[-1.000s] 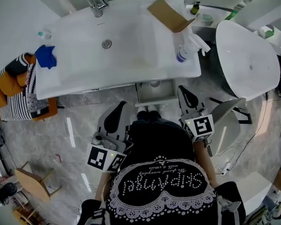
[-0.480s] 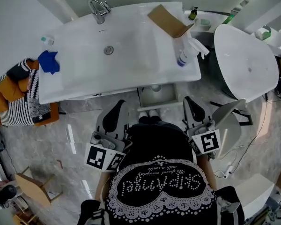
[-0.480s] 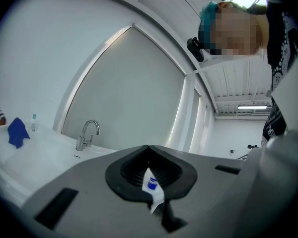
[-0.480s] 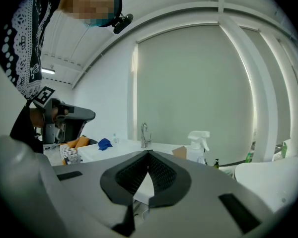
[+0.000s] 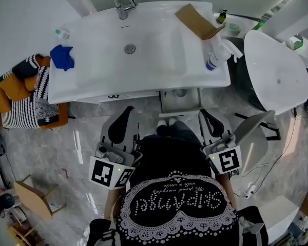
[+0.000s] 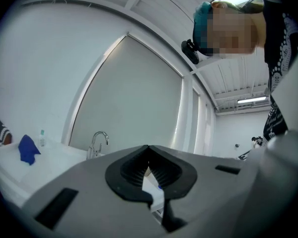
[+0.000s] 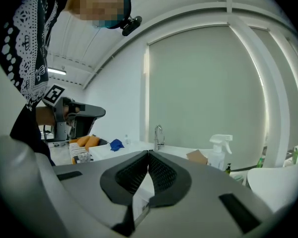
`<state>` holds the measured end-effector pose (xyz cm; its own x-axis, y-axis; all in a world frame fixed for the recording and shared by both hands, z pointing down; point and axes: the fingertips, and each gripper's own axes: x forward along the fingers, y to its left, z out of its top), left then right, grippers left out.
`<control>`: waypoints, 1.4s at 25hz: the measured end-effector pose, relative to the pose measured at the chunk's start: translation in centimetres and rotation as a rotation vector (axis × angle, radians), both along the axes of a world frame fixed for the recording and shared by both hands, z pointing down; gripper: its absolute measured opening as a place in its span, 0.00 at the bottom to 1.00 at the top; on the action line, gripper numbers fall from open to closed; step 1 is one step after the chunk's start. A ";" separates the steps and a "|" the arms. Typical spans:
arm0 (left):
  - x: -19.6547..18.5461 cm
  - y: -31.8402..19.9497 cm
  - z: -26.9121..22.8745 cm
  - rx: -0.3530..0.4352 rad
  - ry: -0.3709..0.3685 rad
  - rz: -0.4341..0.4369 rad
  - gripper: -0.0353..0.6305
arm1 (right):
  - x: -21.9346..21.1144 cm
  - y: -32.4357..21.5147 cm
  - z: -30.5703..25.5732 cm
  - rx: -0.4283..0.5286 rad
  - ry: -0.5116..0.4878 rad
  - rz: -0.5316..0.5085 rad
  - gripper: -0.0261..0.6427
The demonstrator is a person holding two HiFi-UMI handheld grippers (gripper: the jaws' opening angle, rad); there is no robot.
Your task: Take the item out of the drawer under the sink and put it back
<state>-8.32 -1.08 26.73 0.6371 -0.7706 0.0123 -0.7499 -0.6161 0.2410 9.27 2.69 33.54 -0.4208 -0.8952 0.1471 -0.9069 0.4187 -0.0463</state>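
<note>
Fingers (image 6: 134, 171) shut tip to tip on nothing, the left gripper (image 5: 128, 111) and right gripper (image 5: 203, 113) have lifted back from the open drawer (image 5: 191, 104) under the sink (image 5: 143, 60), at twelve o'clock. A small round object (image 5: 180, 92), likely the item, lies inside, suggesting it is back in place, with the drawer not yet closed.

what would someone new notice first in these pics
The wide white sink counter across the top of the head view, with a blue cloth at its left end and a spray bottle at its right. Nearer the person, the left gripper and right gripper point at it, jaws together.
</note>
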 end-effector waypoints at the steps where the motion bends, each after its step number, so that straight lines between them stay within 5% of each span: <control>1: -0.5 0.2 0.0 0.000 -0.009 -0.007 0.06 | -0.4 0.1 -0.1 -0.002 -0.005 -0.006 0.07; 13: -6.6 1.9 1.2 -0.046 -0.079 -0.107 0.06 | -2.9 1.1 0.4 -0.024 -0.055 -0.063 0.07; 35: -1.1 1.0 0.8 -0.028 -0.023 -0.039 0.06 | -2.0 1.4 0.3 -0.032 -0.019 -0.024 0.07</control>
<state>-9.39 -0.06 27.48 0.6060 -0.7940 0.0483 -0.7787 -0.5797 0.2401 7.24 4.11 33.84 -0.4446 -0.8799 0.1676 -0.8957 0.4379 -0.0772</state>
